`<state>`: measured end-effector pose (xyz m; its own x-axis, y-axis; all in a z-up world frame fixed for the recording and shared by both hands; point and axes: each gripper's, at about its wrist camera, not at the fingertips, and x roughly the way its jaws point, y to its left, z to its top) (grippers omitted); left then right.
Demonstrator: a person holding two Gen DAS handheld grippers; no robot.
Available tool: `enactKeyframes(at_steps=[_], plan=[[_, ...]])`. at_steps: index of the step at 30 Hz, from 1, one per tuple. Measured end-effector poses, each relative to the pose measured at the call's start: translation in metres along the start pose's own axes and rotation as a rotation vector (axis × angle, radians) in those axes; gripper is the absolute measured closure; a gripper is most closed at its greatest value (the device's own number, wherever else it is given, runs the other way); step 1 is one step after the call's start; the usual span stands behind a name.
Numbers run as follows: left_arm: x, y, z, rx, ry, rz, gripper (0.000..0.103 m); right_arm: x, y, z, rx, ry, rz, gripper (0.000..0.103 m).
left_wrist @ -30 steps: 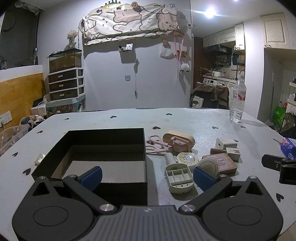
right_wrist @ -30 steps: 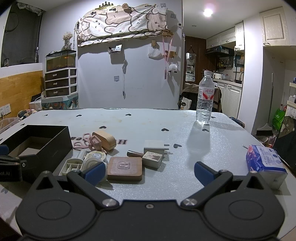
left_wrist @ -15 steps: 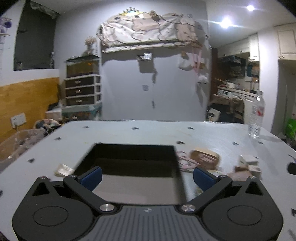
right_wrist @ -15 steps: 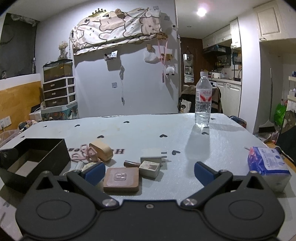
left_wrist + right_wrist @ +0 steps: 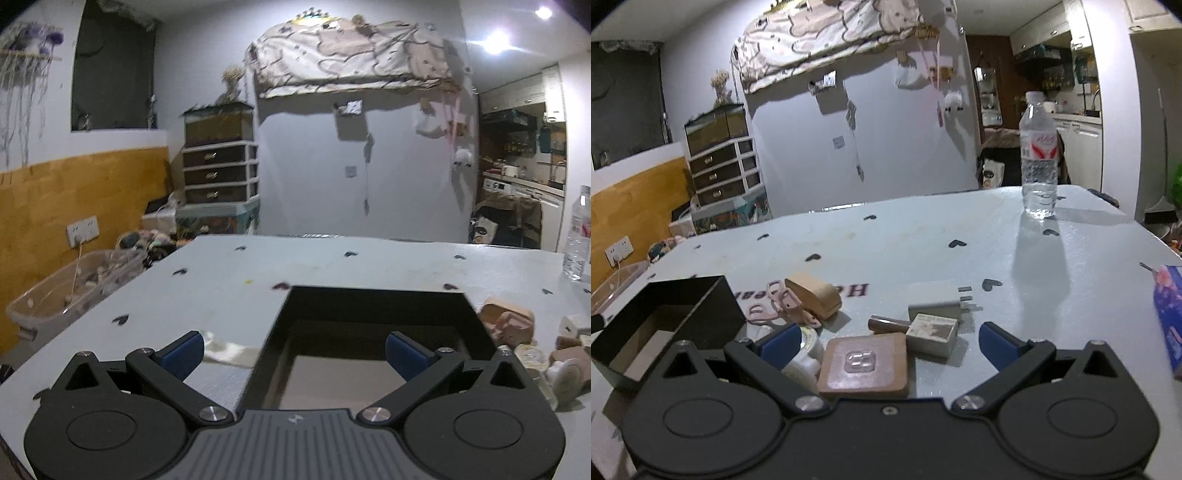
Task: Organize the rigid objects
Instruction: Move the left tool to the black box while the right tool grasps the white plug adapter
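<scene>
The right gripper (image 5: 886,341) is wide open and empty, low over a brown square block (image 5: 864,365) in the clutter on the desk (image 5: 923,243). The left gripper (image 5: 293,350), also wide open and empty, straddles the near left wall of the empty black box (image 5: 376,332). The step appears to be the approach for a first pick; the next move calls for closing on the block and carrying it left into the box.

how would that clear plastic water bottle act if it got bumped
The clear plastic water bottle stands tall and narrow on the grey table, so it would probably tip rather than slide. It looks mostly full, so likely heavy for its size. Being round, it could roll once down.
</scene>
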<state>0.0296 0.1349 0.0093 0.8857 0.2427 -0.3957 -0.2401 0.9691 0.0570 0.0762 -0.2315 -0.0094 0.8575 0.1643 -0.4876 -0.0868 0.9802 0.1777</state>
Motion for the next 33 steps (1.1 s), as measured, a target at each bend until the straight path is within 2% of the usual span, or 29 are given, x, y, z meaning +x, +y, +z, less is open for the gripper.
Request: enactKeyframes(at_steps=[6,8,10,14,16,19,24,26,30,31,33], plan=[[0.015,0.018,-0.003,-0.035,0.034,-0.003,0.0,0.044,-0.022,0.018,0.026,0.044,-0.068,0.001],[0.02,0.022,-0.003,-0.055,0.046,-0.012,0.002,0.058,-0.027,0.022,0.036,0.079,-0.05,0.006],[0.026,0.026,-0.004,-0.071,0.061,-0.02,0.015,0.07,-0.029,0.026,0.048,0.108,-0.02,0.01],[0.038,0.033,-0.006,-0.108,0.106,-0.041,0.031,0.089,-0.018,0.03,-0.015,0.157,-0.038,0.012],[0.042,0.034,-0.007,-0.107,0.12,-0.048,0.041,0.097,-0.016,0.032,-0.032,0.169,-0.038,0.017],[0.047,0.035,-0.007,-0.107,0.141,-0.056,0.05,0.107,-0.014,0.037,-0.038,0.199,-0.043,0.022],[0.057,0.039,-0.01,-0.112,0.176,-0.071,0.067,0.118,-0.012,0.041,-0.087,0.231,-0.112,0.034],[0.061,0.04,-0.011,-0.116,0.191,-0.07,0.075,0.123,-0.015,0.041,-0.088,0.257,-0.125,0.035],[0.066,0.042,-0.015,-0.125,0.206,-0.078,0.084,0.127,-0.023,0.039,-0.071,0.271,-0.11,0.05],[0.066,0.043,-0.016,-0.125,0.209,-0.083,0.091,0.126,-0.023,0.04,-0.073,0.272,-0.117,0.05],[0.067,0.043,-0.017,-0.121,0.208,-0.081,0.094,0.125,-0.025,0.04,-0.07,0.277,-0.121,0.051]])
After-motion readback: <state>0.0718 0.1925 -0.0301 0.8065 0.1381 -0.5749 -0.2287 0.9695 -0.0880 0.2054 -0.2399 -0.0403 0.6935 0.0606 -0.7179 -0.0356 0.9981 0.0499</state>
